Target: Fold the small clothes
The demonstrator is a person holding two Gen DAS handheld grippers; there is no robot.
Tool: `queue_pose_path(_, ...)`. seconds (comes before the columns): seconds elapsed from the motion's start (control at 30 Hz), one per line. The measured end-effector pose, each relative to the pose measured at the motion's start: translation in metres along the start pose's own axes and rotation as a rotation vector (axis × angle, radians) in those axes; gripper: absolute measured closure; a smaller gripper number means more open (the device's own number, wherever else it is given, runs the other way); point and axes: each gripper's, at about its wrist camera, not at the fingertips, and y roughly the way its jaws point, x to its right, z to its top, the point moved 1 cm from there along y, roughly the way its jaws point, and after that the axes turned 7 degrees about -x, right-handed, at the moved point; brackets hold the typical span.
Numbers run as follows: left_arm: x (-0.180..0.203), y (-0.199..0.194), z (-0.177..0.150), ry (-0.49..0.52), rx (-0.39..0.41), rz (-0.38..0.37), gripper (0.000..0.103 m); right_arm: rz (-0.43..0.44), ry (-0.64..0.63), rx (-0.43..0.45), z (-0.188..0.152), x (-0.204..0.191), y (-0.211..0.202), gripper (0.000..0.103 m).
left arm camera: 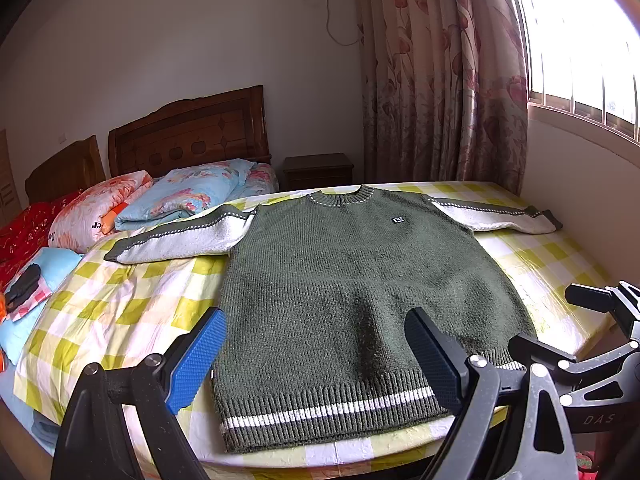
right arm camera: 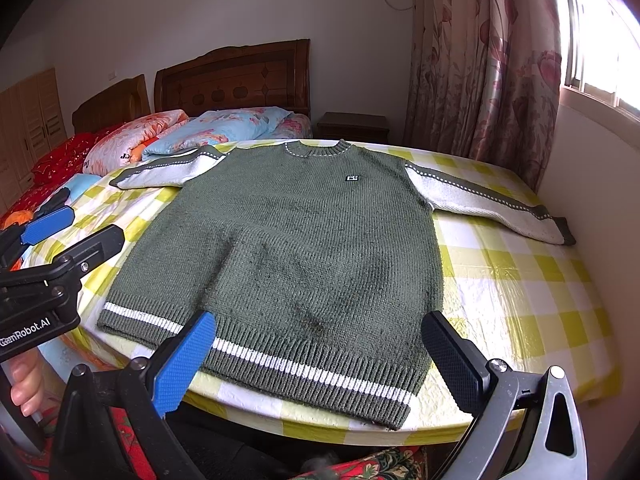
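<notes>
A dark green knitted sweater [left arm camera: 340, 276] [right arm camera: 296, 240] lies flat and face up on a bed with a yellow-and-white checked sheet [left arm camera: 120, 304] [right arm camera: 520, 300]. Both white sleeves are spread out sideways, and the white-striped hem is nearest me. My left gripper [left arm camera: 316, 316] [right arm camera: 96, 222] hovers over the hem's left part, open, with nothing between its blue and black pads. My right gripper [right arm camera: 320, 320] [left arm camera: 548, 320] hovers over the hem's right part, also open and holding nothing. A person's hand [right arm camera: 24, 380] grips the left handle.
Folded floral quilts and pillows [left arm camera: 180, 196] [right arm camera: 224, 128] are piled at the far left by wooden headboards [left arm camera: 188, 136]. A nightstand [left arm camera: 318, 170] and curtains [left arm camera: 440, 72] stand behind the bed. The wall [right arm camera: 592, 184] touches the right sleeve's cuff. A dark object [left arm camera: 24, 286] lies on a light blue cloth.
</notes>
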Motion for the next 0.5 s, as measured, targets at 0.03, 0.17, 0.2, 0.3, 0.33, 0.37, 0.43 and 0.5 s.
queue_pose_path(0.03, 0.0000, 0.0000, -0.0002, 0.000, 0.000, 0.000, 0.011, 0.001, 0.000, 0.000, 0.0000, 0.0001, 0.0000, 0.000)
queue_pose_path(0.17, -0.0004, 0.0005, -0.0004, 0.000, -0.002, -0.001, 0.011, 0.002, 0.000, -0.002, -0.0001, 0.0001, 0.0009, 0.000)
queue_pose_path(0.2, -0.0004, 0.0005, -0.0004, 0.000, -0.002, 0.000, 0.011, 0.002, 0.000, -0.003, -0.0004, -0.0001, 0.0013, 0.000)
queue_pose_path(0.3, -0.0005, 0.0015, -0.0010, -0.001, -0.005, 0.000, 0.011, 0.002, 0.001, -0.003, -0.0006, -0.0002, 0.0013, 0.000)
queue_pose_path(0.33, -0.0004, 0.0019, -0.0014, -0.001, -0.007, -0.001, 0.011, 0.003, 0.001, -0.003, -0.0008, -0.0003, 0.0016, 0.000)
queue_pose_path(0.37, -0.0002, 0.0022, -0.0020, -0.001, -0.009, 0.000, 0.011, 0.003, 0.002, -0.004, -0.0011, -0.0005, 0.0020, 0.000)
queue_pose_path(0.43, -0.0002, 0.0024, -0.0023, -0.002, -0.010, -0.001, 0.011, 0.004, 0.004, -0.006, -0.0017, -0.0007, 0.0030, 0.000)
queue_pose_path(0.5, -0.0002, 0.0024, -0.0022, -0.001, -0.009, 0.000, 0.011, 0.005, 0.005, -0.006, -0.0028, -0.0008, 0.0033, 0.000)
